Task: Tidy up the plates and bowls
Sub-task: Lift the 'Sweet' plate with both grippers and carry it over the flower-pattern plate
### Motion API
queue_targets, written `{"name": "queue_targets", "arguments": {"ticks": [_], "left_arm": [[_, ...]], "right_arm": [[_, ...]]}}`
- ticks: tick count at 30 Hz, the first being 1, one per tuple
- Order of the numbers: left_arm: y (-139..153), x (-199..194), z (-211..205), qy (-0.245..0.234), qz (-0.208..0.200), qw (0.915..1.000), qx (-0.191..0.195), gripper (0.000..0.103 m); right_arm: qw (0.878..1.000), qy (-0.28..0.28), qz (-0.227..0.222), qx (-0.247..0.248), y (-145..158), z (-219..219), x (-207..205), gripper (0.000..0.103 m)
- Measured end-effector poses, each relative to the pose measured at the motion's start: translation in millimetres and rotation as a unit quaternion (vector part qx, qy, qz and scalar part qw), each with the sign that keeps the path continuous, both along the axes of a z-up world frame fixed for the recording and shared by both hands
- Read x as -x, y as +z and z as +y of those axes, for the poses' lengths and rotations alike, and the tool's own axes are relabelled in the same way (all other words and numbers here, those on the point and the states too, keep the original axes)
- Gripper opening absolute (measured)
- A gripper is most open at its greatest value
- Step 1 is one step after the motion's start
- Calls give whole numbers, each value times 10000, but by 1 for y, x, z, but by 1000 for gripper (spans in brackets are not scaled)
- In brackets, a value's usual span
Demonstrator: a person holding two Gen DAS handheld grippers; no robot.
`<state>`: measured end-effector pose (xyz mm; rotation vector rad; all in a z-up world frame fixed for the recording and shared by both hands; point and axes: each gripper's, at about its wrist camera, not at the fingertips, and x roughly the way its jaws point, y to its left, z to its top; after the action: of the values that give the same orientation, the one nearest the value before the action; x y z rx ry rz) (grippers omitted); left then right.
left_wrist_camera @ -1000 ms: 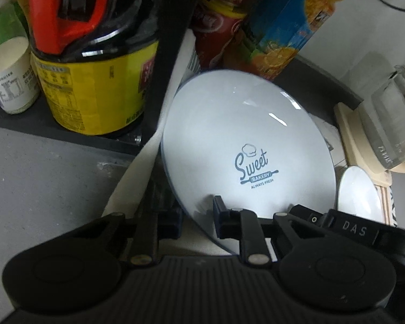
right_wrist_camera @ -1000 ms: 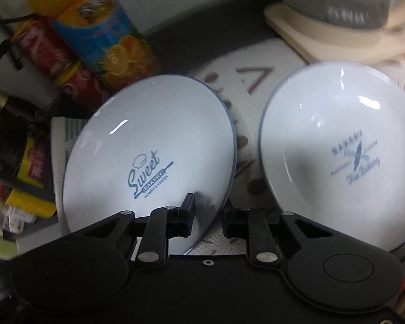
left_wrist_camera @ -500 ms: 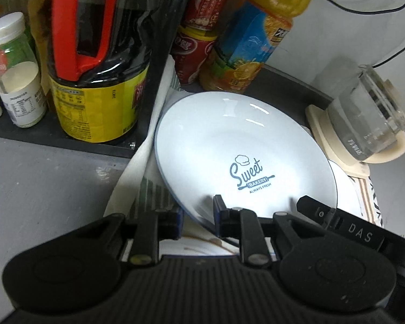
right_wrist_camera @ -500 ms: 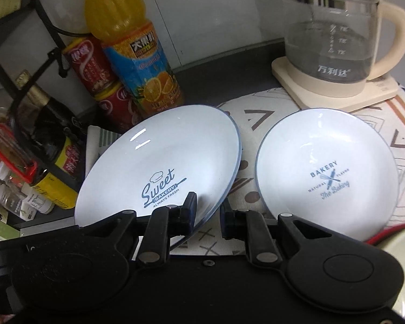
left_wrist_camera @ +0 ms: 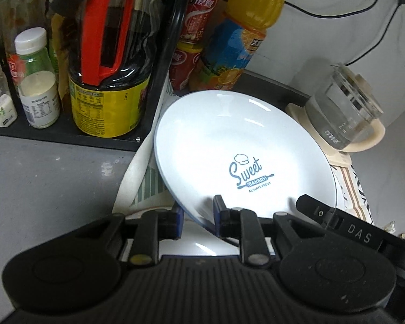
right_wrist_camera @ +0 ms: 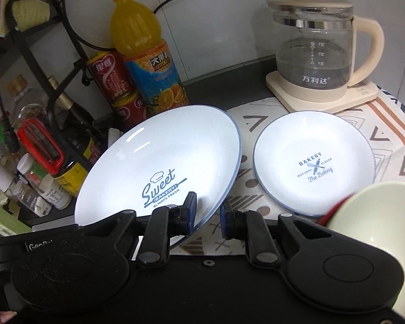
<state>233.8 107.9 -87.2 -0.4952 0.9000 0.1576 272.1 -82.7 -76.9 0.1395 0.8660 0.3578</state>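
A large white "Sweet Bakery" plate is tilted and held off the counter. My left gripper is shut on its near rim. My right gripper is shut on the same plate at its near right rim. A smaller white "Bakery" plate lies flat on the patterned mat to the right. Another white dish shows under the held plate in the left wrist view. A pale green bowl sits at the right wrist view's right edge.
A black rack with sauce bottles stands on the left. Red cans and an orange juice bottle stand behind the plates. A glass kettle on a cream base stands at the back right. Grey counter lies at the left.
Both grippers have pulled back and up with the large plate in them, so more of the bottles, kettle and small plate shows. The green bowl has come into the right view.
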Motion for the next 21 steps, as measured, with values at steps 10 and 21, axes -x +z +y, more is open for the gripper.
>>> {"name": "queue_targets", "arguments": {"ticks": [10,21], "left_arm": [[12,32,-7,-158,-72,9998,1,20],[10,59,-7,-247,-55,9997,24,20]], "right_arm": [[9998,-92,-125,-85,8,-10,41,17],[9998,-123,-162,-49,6,-13,72,17]]}}
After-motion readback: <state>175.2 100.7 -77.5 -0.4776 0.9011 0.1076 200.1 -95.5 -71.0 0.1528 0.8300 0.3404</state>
